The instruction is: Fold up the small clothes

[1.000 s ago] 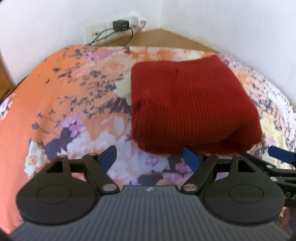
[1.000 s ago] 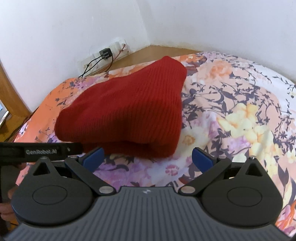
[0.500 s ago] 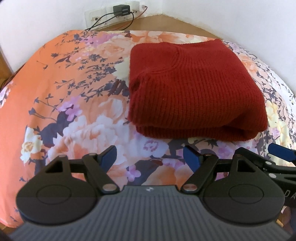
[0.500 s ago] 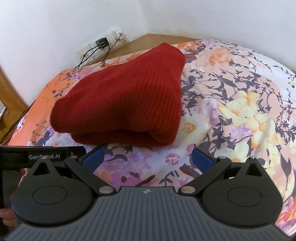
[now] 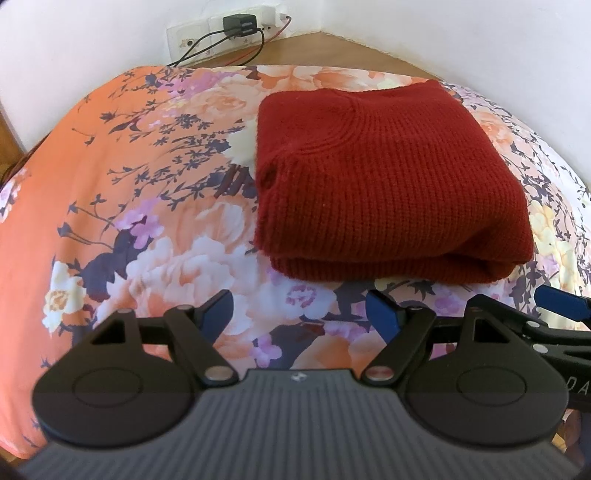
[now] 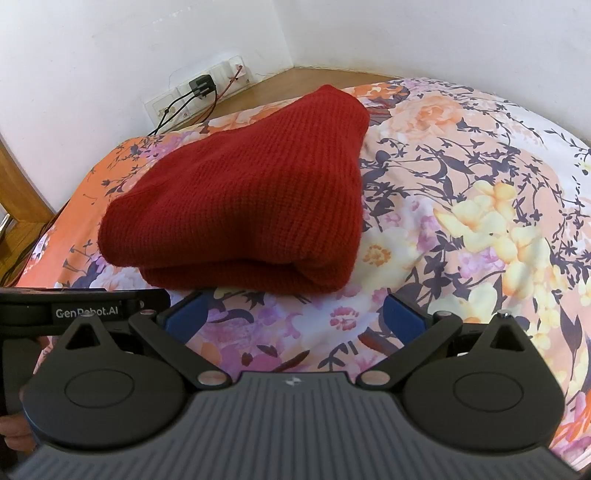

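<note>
A dark red knitted sweater (image 5: 388,184) lies folded into a thick rectangle on a floral bedspread (image 5: 129,206). In the right wrist view the same sweater (image 6: 251,206) sits just ahead and a little left. My left gripper (image 5: 301,314) is open, its blue pads a short way in front of the sweater's near edge, holding nothing. My right gripper (image 6: 293,314) is open too, clear of the sweater's near fold. The right gripper's blue tip also shows at the far right of the left wrist view.
White walls meet in a corner behind the bed. A wall socket strip with a black charger (image 5: 238,24) and trailing cables sits at the back. A wooden ledge (image 6: 317,77) runs along the wall. A hand (image 6: 14,435) holds the left gripper's handle.
Both grippers have pulled back and risen from the sweater, which now lies farther ahead. The sweater itself has stayed in place, folded.
</note>
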Motion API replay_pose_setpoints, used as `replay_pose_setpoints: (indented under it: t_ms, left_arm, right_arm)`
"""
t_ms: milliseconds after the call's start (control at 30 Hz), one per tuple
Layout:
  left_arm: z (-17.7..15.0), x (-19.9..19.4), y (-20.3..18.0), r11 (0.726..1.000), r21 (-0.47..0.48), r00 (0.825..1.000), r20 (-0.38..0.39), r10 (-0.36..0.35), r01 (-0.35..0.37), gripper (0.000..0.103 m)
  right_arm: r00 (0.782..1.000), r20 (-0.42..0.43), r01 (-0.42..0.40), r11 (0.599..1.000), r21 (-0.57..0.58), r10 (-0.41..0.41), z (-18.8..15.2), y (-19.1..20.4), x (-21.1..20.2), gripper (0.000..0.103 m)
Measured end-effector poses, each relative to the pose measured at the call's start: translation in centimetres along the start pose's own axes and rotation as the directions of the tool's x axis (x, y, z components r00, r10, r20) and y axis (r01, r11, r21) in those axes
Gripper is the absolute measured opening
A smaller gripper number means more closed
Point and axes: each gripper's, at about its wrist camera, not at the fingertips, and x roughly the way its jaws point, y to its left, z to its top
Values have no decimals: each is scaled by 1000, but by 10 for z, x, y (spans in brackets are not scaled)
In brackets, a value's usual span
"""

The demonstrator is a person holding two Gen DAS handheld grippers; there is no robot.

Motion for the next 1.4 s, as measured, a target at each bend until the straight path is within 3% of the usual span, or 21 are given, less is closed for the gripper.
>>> replay_pose_setpoints:
  t_ms: [1400]
  left_arm:
    - [-2,2,0,1000,0,1000,-5,4,-4,80]
  right_arm:
    - [1000,1,2,1000,2,-2,-1,3,1,103]
